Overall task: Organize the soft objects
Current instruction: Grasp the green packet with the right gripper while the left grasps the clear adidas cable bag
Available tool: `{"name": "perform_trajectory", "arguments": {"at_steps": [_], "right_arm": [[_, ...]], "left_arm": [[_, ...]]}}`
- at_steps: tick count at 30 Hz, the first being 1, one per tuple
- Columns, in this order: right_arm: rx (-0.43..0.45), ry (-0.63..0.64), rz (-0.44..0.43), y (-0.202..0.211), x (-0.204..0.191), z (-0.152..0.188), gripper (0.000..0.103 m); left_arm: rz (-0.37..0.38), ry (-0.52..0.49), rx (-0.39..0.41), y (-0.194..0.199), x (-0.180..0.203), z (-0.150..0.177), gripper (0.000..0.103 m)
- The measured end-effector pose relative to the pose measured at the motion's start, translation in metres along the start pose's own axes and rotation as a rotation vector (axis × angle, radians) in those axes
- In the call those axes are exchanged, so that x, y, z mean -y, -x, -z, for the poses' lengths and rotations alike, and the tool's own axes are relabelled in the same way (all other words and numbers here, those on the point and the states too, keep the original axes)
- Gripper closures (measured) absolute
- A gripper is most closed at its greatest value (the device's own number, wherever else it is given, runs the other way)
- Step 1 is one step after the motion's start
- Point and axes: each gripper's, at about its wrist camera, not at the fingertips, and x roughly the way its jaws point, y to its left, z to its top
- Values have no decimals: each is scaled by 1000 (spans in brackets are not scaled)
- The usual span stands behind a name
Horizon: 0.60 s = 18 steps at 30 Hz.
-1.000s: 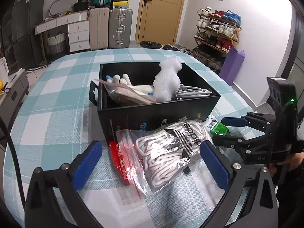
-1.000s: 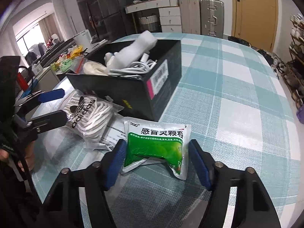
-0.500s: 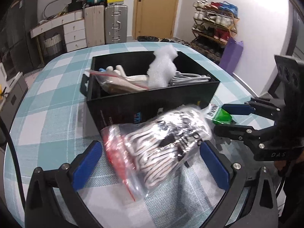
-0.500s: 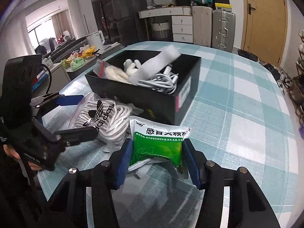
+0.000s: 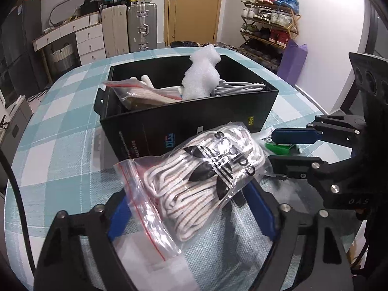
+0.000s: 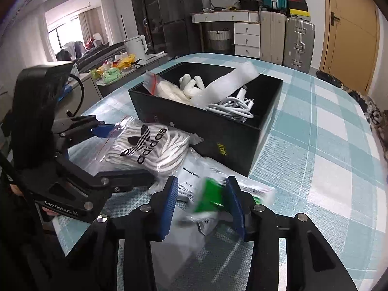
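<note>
- My left gripper [image 5: 191,208] pinches the clear zip bag of white laces [image 5: 201,177], centre frame, lifted before the black open box [image 5: 184,123].
- My right gripper [image 6: 200,200] squeezes the green-and-white sachet [image 6: 211,194], low centre.
- I judge both pickups done; next, carry each over the box wall and release.

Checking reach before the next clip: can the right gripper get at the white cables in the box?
Probably not yet: the right gripper is shut on the green packet, though the box is open-topped and the cables lie exposed.
</note>
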Motion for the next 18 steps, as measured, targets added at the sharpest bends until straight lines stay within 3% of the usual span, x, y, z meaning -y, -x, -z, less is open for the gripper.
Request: {"name": "perform_trajectory", "arguments": {"at_steps": [5, 8, 11, 14, 18], "right_arm": [[-15, -4, 28, 5, 9, 2, 62], [-21, -62, 81, 9, 27, 5, 47], [-50, -91, 74, 5, 36, 10, 31], [-68, -115, 54, 0, 41, 14, 30], [-72, -143, 46, -5, 47, 14, 31]], "left_arm": [[-16, -16, 1, 3, -3, 2, 38], [-12, -18, 6, 5, -6, 4, 49], [5, -9, 17, 8, -9, 5, 56], [21, -4, 25, 11, -12, 6, 62], [49, 9, 30, 13, -17, 6, 78]]}}
